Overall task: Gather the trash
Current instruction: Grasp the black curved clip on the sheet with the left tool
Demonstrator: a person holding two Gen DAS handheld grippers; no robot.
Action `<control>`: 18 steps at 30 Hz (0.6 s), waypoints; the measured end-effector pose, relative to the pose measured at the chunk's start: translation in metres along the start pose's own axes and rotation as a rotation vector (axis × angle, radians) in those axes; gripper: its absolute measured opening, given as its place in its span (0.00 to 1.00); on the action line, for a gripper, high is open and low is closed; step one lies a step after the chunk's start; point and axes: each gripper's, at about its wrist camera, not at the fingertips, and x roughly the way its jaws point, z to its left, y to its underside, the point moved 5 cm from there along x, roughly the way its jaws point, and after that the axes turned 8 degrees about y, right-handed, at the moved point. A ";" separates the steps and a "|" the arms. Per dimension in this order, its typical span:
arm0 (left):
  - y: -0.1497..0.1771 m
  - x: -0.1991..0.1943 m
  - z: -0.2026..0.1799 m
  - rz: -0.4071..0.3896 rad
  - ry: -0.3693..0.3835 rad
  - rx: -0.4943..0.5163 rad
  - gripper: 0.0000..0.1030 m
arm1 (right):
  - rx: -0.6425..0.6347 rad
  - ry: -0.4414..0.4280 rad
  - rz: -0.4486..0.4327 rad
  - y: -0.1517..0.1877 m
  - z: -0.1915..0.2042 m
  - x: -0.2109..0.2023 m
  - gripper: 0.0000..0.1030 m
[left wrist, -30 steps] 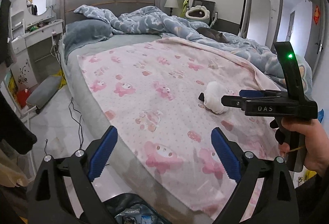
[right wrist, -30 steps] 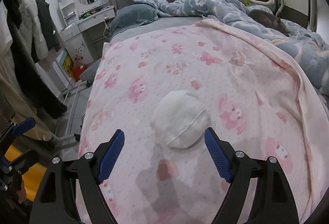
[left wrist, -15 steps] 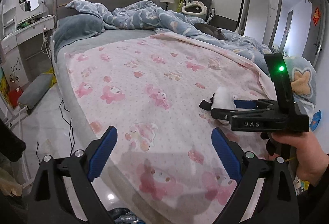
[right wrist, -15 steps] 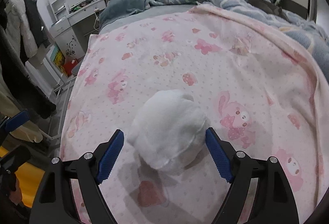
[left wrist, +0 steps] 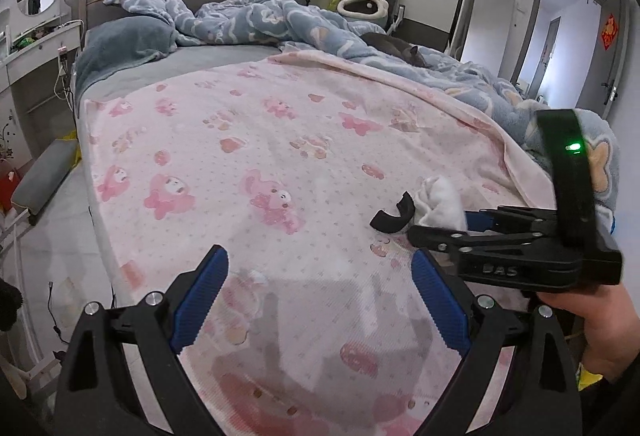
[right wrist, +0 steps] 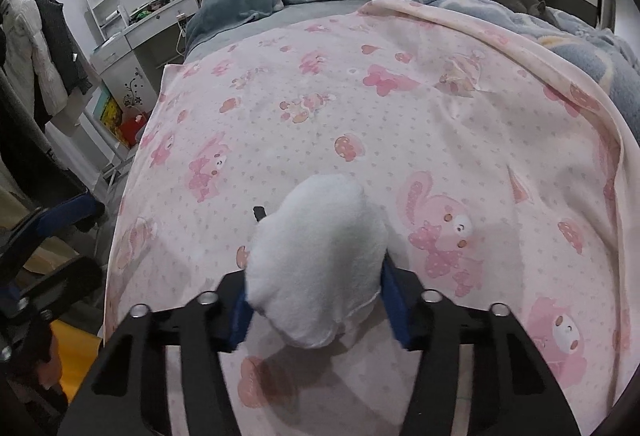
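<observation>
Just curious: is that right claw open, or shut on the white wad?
Shut. The right gripper has both blue pads pressed against the white wad above the pink blanket.

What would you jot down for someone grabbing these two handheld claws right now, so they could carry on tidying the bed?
Right gripper: shut on the white wad, squeezing it from both sides just above the pink blanket.
Left gripper: open and empty, hovering over the near end of the blanket.
Done: the wad is grasped.
Left: lift it off the bed and bin it. No bin shows in either view, so find it first.
Also note a small black curved piece at the wad's far side; I cannot tell whether it is trash or part of the wad.
A dark cat lies on the blue duvet, away from the work.
</observation>
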 end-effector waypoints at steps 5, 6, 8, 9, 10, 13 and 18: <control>-0.001 0.016 -0.005 0.016 0.016 -0.024 0.91 | 0.025 -0.007 -0.037 -0.001 -0.016 -0.016 0.47; -0.001 0.020 -0.008 0.017 0.011 -0.027 0.91 | 0.041 -0.007 -0.052 -0.001 -0.022 -0.022 0.47; -0.003 0.025 -0.013 0.014 0.006 -0.030 0.91 | 0.057 -0.004 -0.072 -0.002 -0.031 -0.029 0.47; -0.004 0.028 -0.017 0.012 0.011 -0.034 0.91 | 0.064 -0.004 -0.085 -0.002 -0.036 -0.034 0.47; -0.005 0.030 -0.020 0.011 0.017 -0.038 0.91 | 0.071 -0.005 -0.095 -0.002 -0.041 -0.039 0.47; -0.007 0.041 -0.032 0.023 0.039 -0.047 0.86 | 0.081 -0.006 -0.117 -0.002 -0.052 -0.049 0.47; -0.005 0.068 -0.051 0.054 0.060 -0.055 0.80 | 0.098 -0.013 -0.141 0.001 -0.070 -0.066 0.47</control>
